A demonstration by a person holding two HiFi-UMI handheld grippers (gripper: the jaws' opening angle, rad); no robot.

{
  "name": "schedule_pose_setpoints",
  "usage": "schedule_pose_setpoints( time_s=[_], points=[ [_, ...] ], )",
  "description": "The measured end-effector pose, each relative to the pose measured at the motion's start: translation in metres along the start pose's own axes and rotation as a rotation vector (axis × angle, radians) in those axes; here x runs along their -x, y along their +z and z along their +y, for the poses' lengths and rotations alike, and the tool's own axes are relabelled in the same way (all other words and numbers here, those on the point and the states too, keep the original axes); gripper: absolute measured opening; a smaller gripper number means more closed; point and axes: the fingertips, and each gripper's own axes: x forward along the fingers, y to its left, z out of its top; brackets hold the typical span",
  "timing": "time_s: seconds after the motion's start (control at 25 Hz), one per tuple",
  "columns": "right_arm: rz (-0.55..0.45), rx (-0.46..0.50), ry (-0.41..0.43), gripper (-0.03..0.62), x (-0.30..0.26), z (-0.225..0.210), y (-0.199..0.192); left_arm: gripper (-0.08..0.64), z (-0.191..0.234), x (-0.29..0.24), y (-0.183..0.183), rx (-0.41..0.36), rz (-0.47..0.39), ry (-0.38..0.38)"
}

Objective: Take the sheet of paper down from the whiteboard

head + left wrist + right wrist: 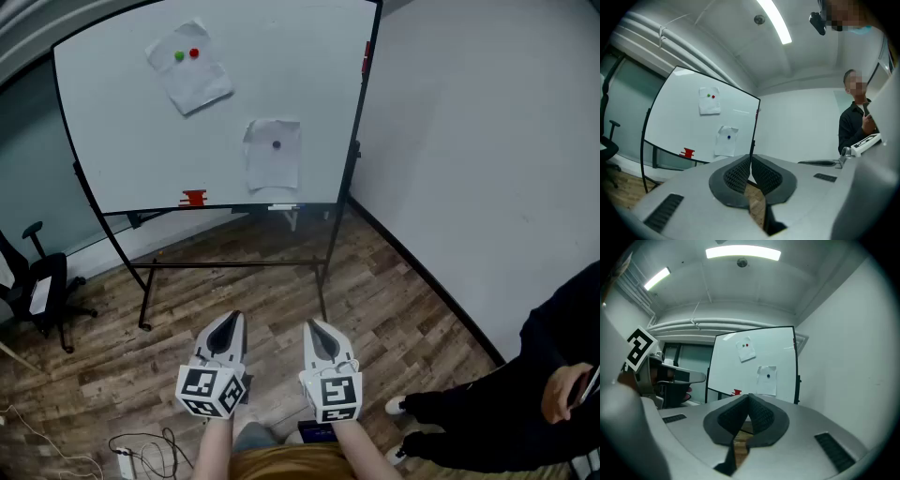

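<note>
A whiteboard (122, 103) on a wheeled stand faces me across the room. Two sheets of paper hang on it: an upper one (188, 67) held by a green and a red magnet, and a lower one (273, 154) held by a dark purple magnet (276, 144). The lower sheet (725, 141) (767, 379) appears in both gripper views, far ahead. My left gripper (225, 330) and right gripper (319, 336) are held side by side low in the head view, well short of the board. Both are shut with nothing between the pads.
A red eraser (193, 198) sits on the board's tray. The stand's legs (143, 291) spread over the wood floor. A black office chair (37, 286) is at the left, cables (141, 448) lie near my feet, and a person in black (525, 412) stands at the right by the white wall.
</note>
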Motion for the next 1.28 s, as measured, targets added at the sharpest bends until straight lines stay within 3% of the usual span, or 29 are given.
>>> schedule_pose_setpoints(
  time_s=[0.52,0.68,0.88,1.28],
  points=[
    [-0.013,-0.022,0.009,0.012,0.002,-0.009,0.000,0.030,-0.007,-0.003,0.000,-0.003,-0.003,0.003],
    [-0.015,-0.027,0.024,0.107,0.004,-0.012,0.002,0.042,-0.009,0.001,0.000,-0.017,0.003,0.020],
    [-0.021,-0.019,0.026,0.123,-0.001,-0.013,0.001,0.069,-0.004,0.000,-0.002,-0.003,0.006,0.040],
    [-0.002,0.003,0.011,0.140,-0.061,-0.049,-0.011,0.078,0.024,-0.071,-0.010,0.009,0.009,0.039]
  ],
)
